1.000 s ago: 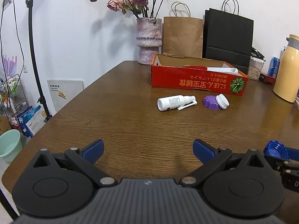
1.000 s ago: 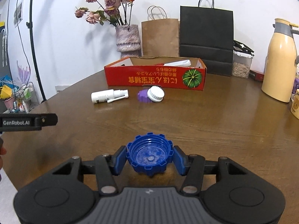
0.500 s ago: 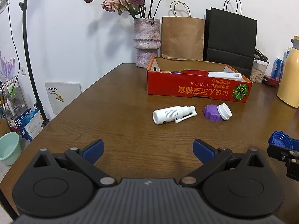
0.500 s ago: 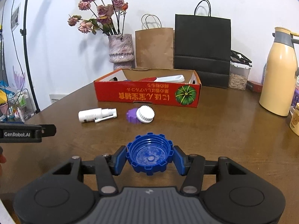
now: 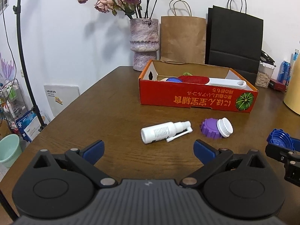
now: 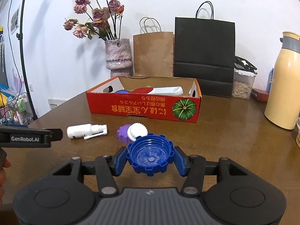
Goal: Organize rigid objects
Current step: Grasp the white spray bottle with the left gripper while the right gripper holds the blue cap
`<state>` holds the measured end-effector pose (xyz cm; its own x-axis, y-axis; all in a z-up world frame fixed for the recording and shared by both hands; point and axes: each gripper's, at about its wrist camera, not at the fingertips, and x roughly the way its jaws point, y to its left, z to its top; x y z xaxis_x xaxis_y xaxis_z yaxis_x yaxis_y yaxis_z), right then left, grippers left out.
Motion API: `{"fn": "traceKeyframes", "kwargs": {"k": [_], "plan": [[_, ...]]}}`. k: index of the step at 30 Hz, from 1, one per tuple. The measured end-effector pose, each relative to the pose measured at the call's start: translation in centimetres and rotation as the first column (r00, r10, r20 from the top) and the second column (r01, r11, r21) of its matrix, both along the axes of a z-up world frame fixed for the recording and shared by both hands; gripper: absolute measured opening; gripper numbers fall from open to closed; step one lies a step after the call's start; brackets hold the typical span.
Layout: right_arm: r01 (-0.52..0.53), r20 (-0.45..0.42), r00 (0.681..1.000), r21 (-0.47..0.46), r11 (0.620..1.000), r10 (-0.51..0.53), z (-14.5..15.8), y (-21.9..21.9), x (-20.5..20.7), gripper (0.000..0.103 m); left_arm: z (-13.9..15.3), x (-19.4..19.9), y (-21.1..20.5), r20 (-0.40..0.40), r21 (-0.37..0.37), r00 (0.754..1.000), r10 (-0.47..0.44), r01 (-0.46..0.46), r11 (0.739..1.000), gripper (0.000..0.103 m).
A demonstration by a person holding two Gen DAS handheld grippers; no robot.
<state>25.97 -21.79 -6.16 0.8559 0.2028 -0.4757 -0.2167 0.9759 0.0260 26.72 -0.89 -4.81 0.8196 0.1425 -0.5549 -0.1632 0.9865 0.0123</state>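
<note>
- Carried nearer the red box point(image 6: 144, 104) than a second before, both hands advancing.
- Clamped by right gripper point(image 6: 150, 158): blue cap point(image 6: 150, 155), box straight ahead.
- Spread wide, empty: left gripper point(image 5: 148, 148), spray bottle point(image 5: 165, 132) just beyond, lying crosswise.

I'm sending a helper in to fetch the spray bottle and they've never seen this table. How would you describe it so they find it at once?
Start at the red cardboard box on the wooden table. In front of it, on the bare wood, the white spray bottle lies on its side, left of a purple cap and a white cap. It is the only long, nozzled thing there; its neighbours are short round caps.
</note>
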Motion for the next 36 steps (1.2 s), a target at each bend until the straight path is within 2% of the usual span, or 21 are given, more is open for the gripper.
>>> {"fn": "traceKeyframes", "kwargs": {"k": [15,23,36], "plan": [[-0.050,0.025,0.998,-0.012,0.999,0.050,0.5,-0.9,4.9,0.052,-0.7,5.0,-2.7,-0.050,0.000,0.993,0.106,-0.106,0.994,0.103],[-0.057,0.024,0.998,-0.008,0.998,0.057,-0.2,-1.9,7.8,0.052,-1.7,7.3,-3.1,-0.075,-0.012,0.976,0.202,-0.204,0.979,0.103],[-0.079,0.019,0.997,0.026,0.997,0.079,-1.1,-3.6,12.2,0.052,-3.6,11.0,-4.8,-0.091,0.038,0.951,0.295,-0.293,0.955,0.103]]}}
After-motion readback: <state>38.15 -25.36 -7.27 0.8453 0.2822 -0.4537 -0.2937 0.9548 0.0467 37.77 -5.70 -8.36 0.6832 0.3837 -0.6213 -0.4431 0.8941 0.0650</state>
